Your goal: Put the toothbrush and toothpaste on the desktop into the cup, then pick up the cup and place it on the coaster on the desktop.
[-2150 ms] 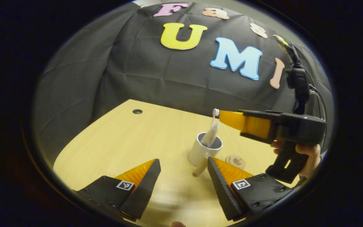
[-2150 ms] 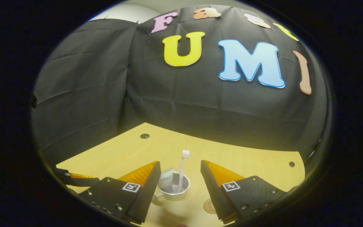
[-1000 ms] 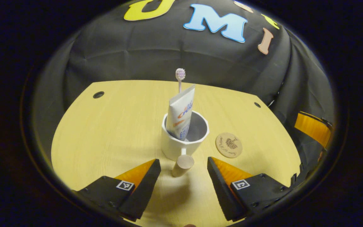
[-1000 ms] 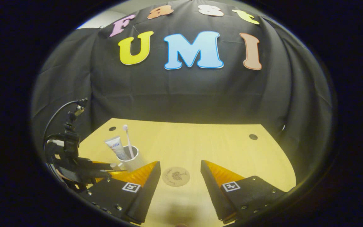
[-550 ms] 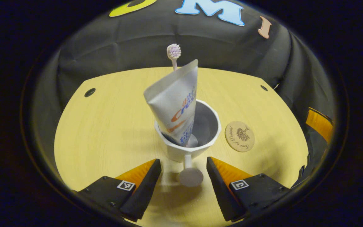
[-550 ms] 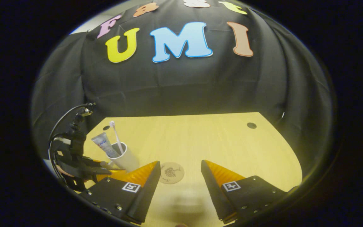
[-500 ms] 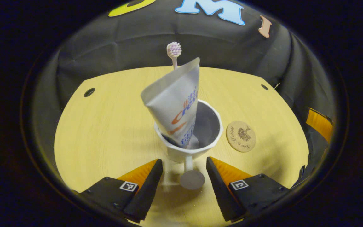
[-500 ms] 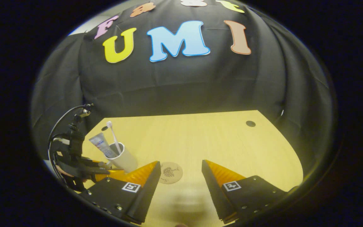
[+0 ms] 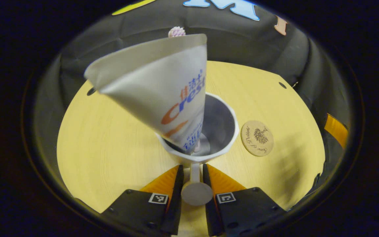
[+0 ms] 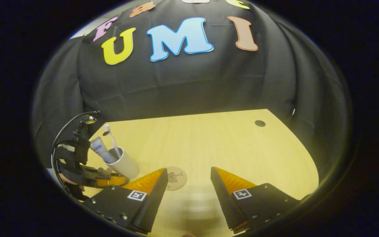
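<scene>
A white cup (image 9: 221, 131) stands on the wooden desktop (image 9: 110, 148), seen close up in the left gripper view. A toothpaste tube (image 9: 163, 85) leans out of it toward the camera, and the toothbrush (image 9: 176, 32) head peeks over the tube's top edge. My left gripper (image 9: 192, 168) is shut on the cup's handle (image 9: 196, 192), one finger on each side of its stem. A round cork coaster (image 9: 257, 138) lies just right of the cup. In the right gripper view the cup (image 10: 124, 165), toothbrush (image 10: 112, 140), left gripper (image 10: 90, 177) and coaster (image 10: 175, 177) sit at the lower left. My right gripper (image 10: 189, 177) hovers open beside the coaster, holding nothing.
The desktop (image 10: 225, 144) has small cable holes near its back corners (image 10: 260, 123). Black cloth walls close it in behind and at both sides. A cable (image 10: 67, 126) arcs up from the left gripper. One finger of the right gripper (image 9: 336, 130) shows at the desk's right edge.
My left gripper moved in on the cup and shut on its handle, where it was open before. My right gripper drew back to the right and stayed open.
</scene>
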`<state>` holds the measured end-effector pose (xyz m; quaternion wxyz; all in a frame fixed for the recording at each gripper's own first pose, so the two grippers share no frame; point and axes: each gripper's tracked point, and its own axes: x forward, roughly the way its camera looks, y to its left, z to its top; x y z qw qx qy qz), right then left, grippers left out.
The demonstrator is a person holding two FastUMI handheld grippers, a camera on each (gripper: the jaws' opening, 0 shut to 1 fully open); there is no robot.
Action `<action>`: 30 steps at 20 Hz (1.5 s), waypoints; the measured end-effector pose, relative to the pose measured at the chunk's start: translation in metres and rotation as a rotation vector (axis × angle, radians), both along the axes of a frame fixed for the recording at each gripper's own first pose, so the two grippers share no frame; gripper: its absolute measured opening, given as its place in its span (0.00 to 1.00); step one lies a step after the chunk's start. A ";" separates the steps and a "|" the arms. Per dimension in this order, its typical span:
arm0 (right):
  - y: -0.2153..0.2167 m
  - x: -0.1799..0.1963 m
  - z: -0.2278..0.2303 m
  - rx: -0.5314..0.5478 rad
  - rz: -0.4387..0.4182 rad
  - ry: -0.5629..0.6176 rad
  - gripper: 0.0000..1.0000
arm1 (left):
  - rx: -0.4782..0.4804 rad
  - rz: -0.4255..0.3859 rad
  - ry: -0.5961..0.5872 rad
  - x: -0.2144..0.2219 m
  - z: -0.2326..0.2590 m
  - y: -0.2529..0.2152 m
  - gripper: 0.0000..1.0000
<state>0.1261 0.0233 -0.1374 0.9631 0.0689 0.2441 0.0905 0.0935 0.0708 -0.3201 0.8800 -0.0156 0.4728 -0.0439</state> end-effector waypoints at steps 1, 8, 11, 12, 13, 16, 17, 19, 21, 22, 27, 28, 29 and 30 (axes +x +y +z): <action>-0.001 -0.001 0.001 -0.001 0.000 0.001 0.80 | 0.020 0.005 -0.004 0.000 -0.001 0.002 0.33; -0.011 -0.005 0.001 0.018 -0.026 0.010 0.80 | 0.053 0.004 -0.042 0.003 0.003 0.000 0.32; -0.015 -0.009 0.003 0.007 -0.030 0.006 0.80 | 0.048 -0.025 -0.057 0.001 0.012 -0.011 0.32; -0.015 -0.011 0.002 0.007 -0.031 0.005 0.80 | 0.045 -0.042 -0.065 0.001 0.017 -0.017 0.38; -0.016 -0.012 0.004 0.009 -0.032 0.004 0.80 | 0.041 -0.062 -0.073 0.001 0.020 -0.025 0.32; -0.017 -0.017 0.006 0.012 -0.031 -0.001 0.80 | 0.022 -0.123 -0.081 0.002 0.023 -0.054 0.38; -0.019 -0.018 0.008 0.012 -0.032 -0.004 0.80 | 0.013 -0.139 -0.081 0.002 0.023 -0.065 0.37; -0.025 -0.021 0.010 0.007 -0.037 -0.009 0.80 | -0.005 -0.169 -0.077 0.007 0.019 -0.084 0.25; -0.033 -0.026 0.008 0.003 -0.046 -0.007 0.80 | -0.018 -0.197 -0.071 0.009 0.014 -0.100 0.38; -0.037 -0.028 0.007 0.004 -0.052 -0.004 0.80 | -0.022 -0.211 -0.068 0.010 0.011 -0.108 0.38; -0.059 -0.037 -0.001 0.013 -0.088 0.022 0.80 | -0.025 -0.245 -0.056 0.020 0.003 -0.138 0.38; -0.063 -0.038 -0.003 0.015 -0.095 0.027 0.80 | -0.022 -0.247 -0.052 0.020 0.003 -0.142 0.38; -0.067 -0.040 -0.004 0.015 -0.101 0.030 0.80 | -0.018 -0.250 -0.047 0.018 0.002 -0.145 0.38; -0.071 -0.040 -0.005 0.015 -0.105 0.033 0.80 | -0.017 -0.253 -0.040 0.017 0.001 -0.146 0.37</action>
